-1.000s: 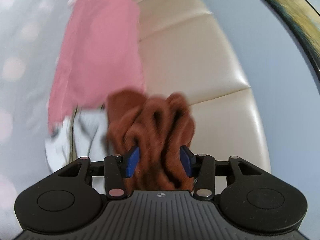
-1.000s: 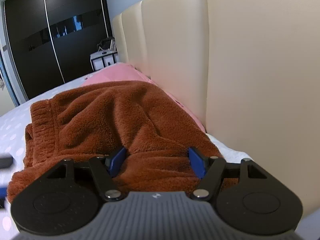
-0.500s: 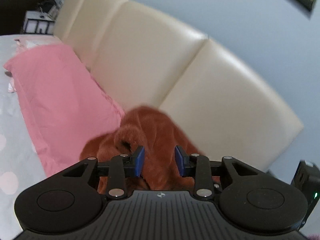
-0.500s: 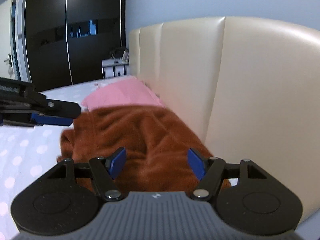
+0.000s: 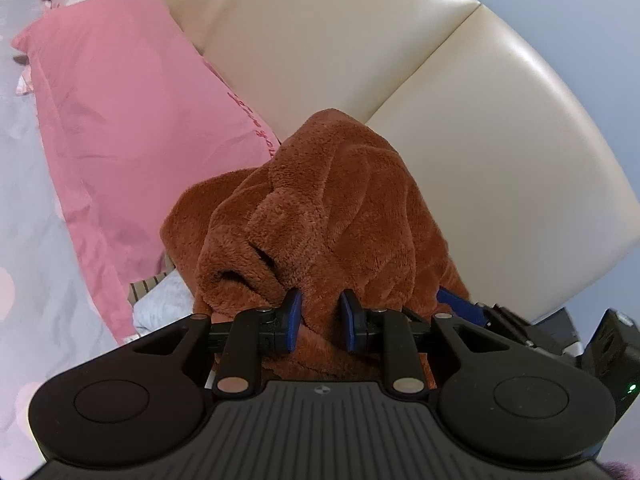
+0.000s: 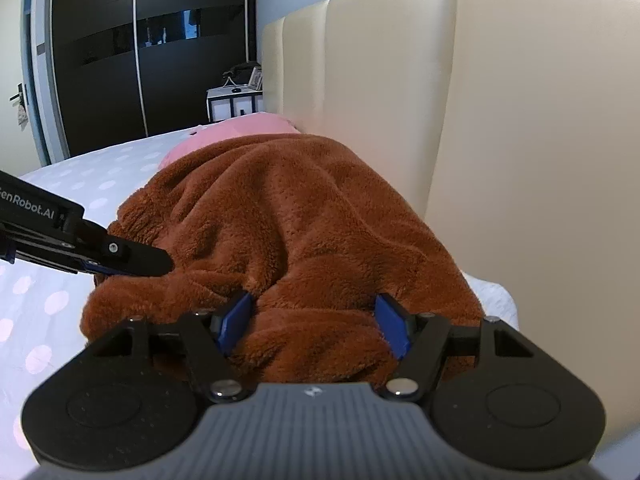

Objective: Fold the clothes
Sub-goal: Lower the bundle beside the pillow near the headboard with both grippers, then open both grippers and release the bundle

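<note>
Left tongs (image 5: 319, 314) just closing, pinching plush rust-brown fleece garment (image 5: 336, 208), right tongs (image 6: 316, 320) spread around a bunched fold.

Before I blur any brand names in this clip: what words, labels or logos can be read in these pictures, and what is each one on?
"enRobot.AI": white print on the black body of the left gripper, right wrist view; its first letter is cut off at the picture's edge.
Embroidered script along the edge of the pink pillow, left wrist view: too small to read.
A small round emblem, no letters, on each gripper's grey housing.
Nothing readable on the brown fleece garment.
</note>
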Motion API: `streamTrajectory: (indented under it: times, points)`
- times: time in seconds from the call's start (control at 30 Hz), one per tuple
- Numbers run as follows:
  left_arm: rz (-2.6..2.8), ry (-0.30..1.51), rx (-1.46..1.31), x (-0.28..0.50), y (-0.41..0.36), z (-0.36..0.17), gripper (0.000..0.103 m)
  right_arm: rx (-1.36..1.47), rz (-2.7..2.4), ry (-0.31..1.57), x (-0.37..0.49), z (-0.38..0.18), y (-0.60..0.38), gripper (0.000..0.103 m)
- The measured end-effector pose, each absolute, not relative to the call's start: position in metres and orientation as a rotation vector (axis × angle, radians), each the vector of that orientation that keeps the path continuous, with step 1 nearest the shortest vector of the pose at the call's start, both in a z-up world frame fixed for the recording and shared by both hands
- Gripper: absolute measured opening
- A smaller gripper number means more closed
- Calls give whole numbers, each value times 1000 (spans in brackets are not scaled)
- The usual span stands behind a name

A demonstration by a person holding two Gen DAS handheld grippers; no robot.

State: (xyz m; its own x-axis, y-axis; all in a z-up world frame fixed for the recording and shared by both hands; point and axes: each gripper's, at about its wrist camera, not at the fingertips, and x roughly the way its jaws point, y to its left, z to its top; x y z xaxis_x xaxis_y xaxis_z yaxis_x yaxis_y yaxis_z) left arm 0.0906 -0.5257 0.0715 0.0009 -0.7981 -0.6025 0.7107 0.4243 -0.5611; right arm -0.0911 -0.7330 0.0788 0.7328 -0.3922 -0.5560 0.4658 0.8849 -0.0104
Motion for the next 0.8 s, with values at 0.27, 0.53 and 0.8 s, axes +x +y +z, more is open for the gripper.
streamTrajectory:
  times: [0.27,0.53,0.8]
  points:
    - [-1202,994,-88,87,-523,83,20,138,-485,593,-85,85,-729,70]
    - [-1221,826,19,46,-482,131,21,118,-535,557,-107,128,-697,81]
    - [-1117,619,162,12,-391,170,48,126,-478,457,-143,171,-632,90]
